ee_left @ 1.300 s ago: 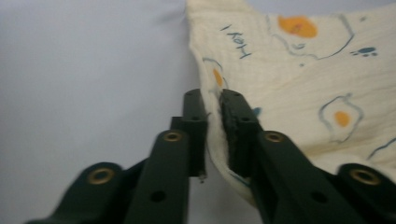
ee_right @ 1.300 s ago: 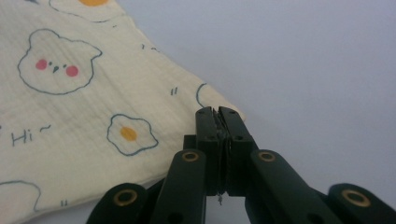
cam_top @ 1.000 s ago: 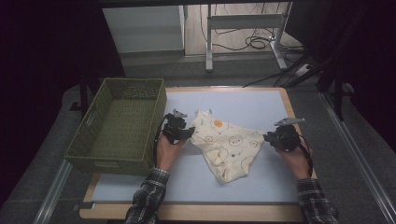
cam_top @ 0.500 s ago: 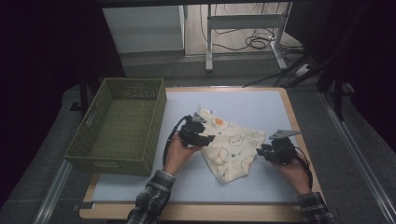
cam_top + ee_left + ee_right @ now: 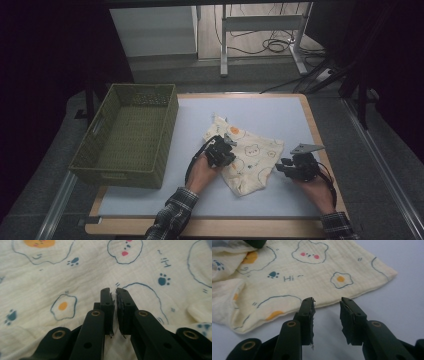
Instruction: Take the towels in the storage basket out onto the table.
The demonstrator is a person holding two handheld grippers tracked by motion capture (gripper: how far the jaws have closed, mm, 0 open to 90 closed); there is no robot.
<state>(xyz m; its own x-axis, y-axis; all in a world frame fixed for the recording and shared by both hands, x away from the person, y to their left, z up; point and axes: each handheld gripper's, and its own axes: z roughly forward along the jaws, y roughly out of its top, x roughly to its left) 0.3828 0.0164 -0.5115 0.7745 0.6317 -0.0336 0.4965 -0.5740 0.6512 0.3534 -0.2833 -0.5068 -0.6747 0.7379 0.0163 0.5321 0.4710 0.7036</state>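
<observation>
The left hand-held gripper [image 5: 223, 148] sits just left of the middle of the high view, its tips over the left part of the cream printed cloth [image 5: 250, 157]. In the left gripper view its 2 black jaws have just been closing and now stand almost together, with only a thin slit between the pads. The cloth spreads right under and beyond them, printed with fried eggs, paw marks and outlined bear shapes. Whether a fold of the fabric is pinched in that slit cannot be told.

The right hand-held gripper [image 5: 286, 167] lies at the lower right of the high view, just beside the cloth's right edge. In the right gripper view its jaws have just been opening and stand apart, with bare counter between them. The cloth's hem runs across just above the tips, from the lower left of that frame up to a corner at the right, close to the left jaw tip but not gripped.

The cloth lies rumpled on the pale blue counter [image 5: 280, 112], in the middle of the high view, between the 2 hands. A green woven basket [image 5: 131, 135] stands on the counter's left side, apart from the cloth.
</observation>
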